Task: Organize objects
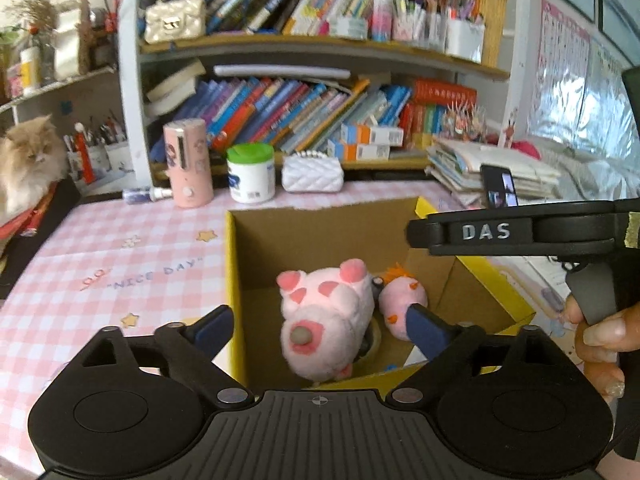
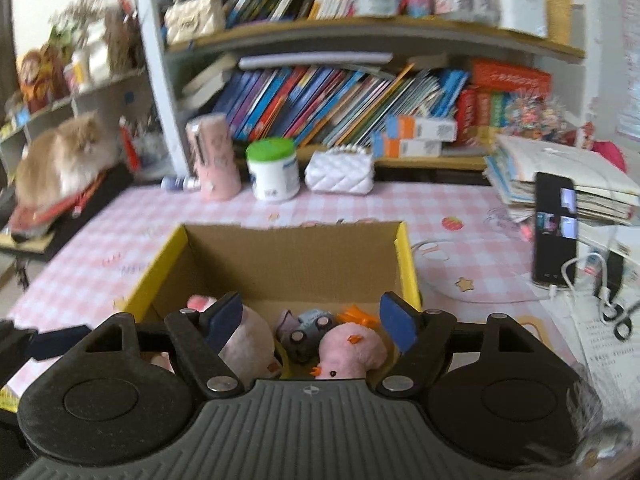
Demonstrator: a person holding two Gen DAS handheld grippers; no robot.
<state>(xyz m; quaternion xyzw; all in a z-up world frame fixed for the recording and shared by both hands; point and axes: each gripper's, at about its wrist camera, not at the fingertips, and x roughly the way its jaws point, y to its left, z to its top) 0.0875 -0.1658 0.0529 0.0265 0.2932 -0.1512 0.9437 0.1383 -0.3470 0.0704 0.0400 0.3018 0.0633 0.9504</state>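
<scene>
a cat (image 1: 28,168) sits at the far left on a dark stand beside the counter (image 1: 100,264), its body partly cut off by the frame edge in the left wrist view. on the checked cloth, a pink tube (image 1: 188,162), a green-lidded tub (image 1: 251,174) and a white quilted purse (image 1: 313,174) stand in a row before the bookshelf (image 1: 320,92). nearer, the box (image 1: 234,280) stands open on the counter, its near wall hidden under both gripper bodies. inside it lies the pig (image 1: 324,312), a pink plush showing its feet and rump, head not visible. just right of it lies the chick (image 1: 402,300), a smaller pink plush with an orange tuft, partly covered by a blue pad. between them, in the right wrist view, sits a small grey toy (image 2: 308,330), too blurred to name. the left gripper (image 1: 320,330) hangs over the box with jaws spread wide, the pig below and apart from the pads. the right gripper (image 2: 310,322) also has its jaws spread, nothing pinched, the chick below them. its body crosses the left view's right side, held by a hand (image 1: 600,340) that is mostly cut off. a phone (image 2: 554,228) stands at the right against a stack of papers (image 2: 568,184).
</scene>
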